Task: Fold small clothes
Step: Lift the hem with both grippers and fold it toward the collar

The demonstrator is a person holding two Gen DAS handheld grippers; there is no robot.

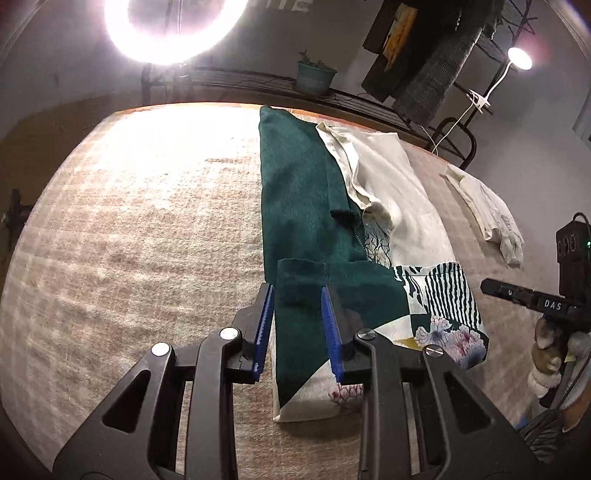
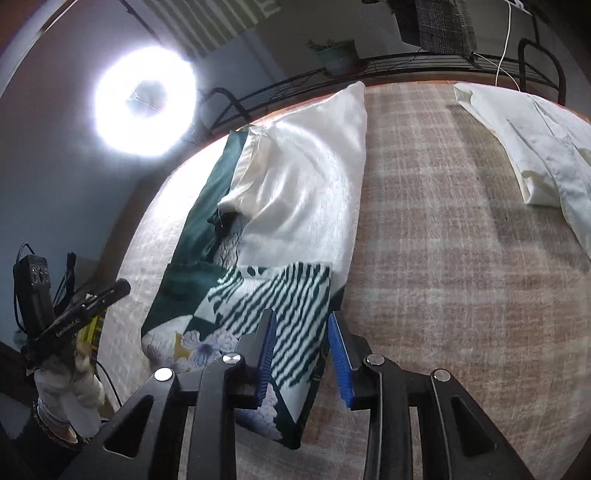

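Observation:
A small garment [image 1: 332, 229] lies lengthwise on the beige cloth table, dark green on its left, cream on its right, with striped and floral panels at the near end. My left gripper [image 1: 297, 295] is open over its near green part, jaws on either side of a green fold. In the right wrist view the same garment [image 2: 295, 206] lies left of centre. My right gripper [image 2: 303, 321] is open over its striped near right corner [image 2: 295, 306]. The right gripper also shows at the left wrist view's right edge [image 1: 532, 299].
A folded cream garment [image 2: 543, 147] lies at the far right of the table [image 2: 443, 258], also in the left wrist view [image 1: 487, 210]. A bright ring light [image 1: 173, 26] glares above the far edge. A black metal rack with a potted plant [image 1: 316, 75] stands behind.

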